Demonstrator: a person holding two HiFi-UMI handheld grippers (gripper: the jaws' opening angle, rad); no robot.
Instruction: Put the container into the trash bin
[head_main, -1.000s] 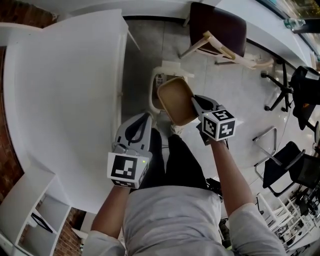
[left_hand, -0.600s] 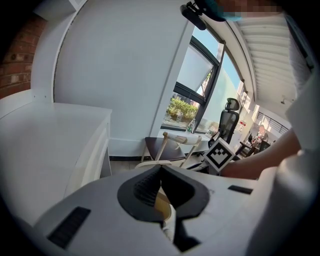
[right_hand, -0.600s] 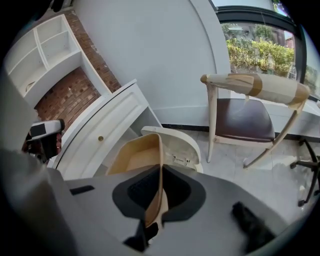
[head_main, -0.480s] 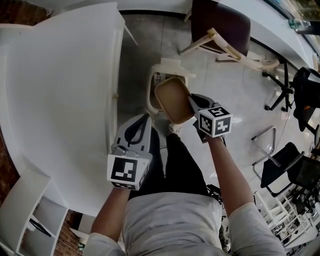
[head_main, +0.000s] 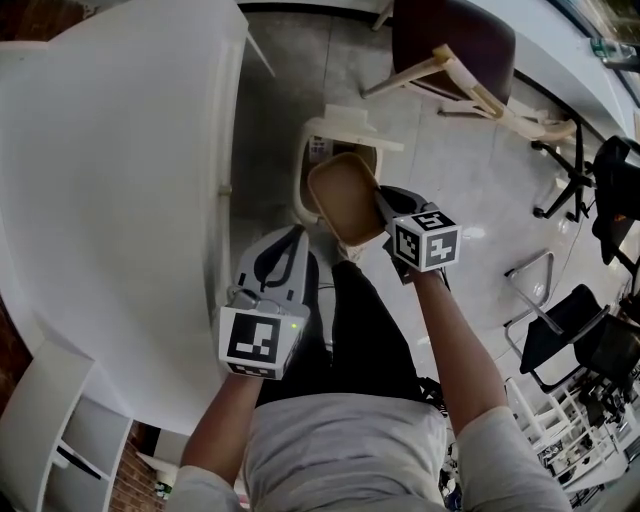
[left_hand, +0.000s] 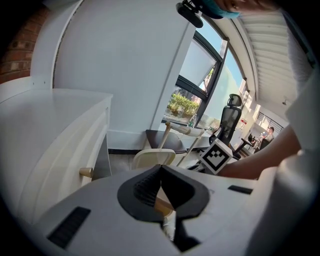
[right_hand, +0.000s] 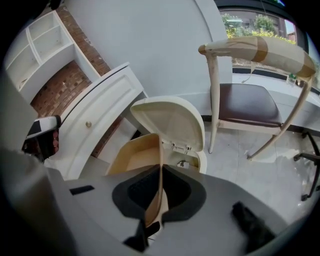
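A curved white desk (head_main: 120, 180) with a small drawer knob (right_hand: 88, 124) fills the space to the left of both grippers. Ahead of the right gripper (head_main: 384, 203) stands one wooden chair (head_main: 455, 45) with a dark seat, and off to its right are at least two black office chairs (head_main: 585, 330). Nothing stands between the tools and the one trash bin (head_main: 303, 185), whose lid (right_hand: 170, 122) is tipped up and open just ahead of and below the right gripper. The single tan container (head_main: 345, 195) is pinched by one wall between the right gripper's jaws, which are nearly together on that thin edge. The rest of the container reaches forward and to the left of the jaws, over the bin's open mouth and in front of the raised lid. The left gripper (head_main: 288, 238), nearer the person and beside the desk edge, has its jaws pressed together with nothing held.
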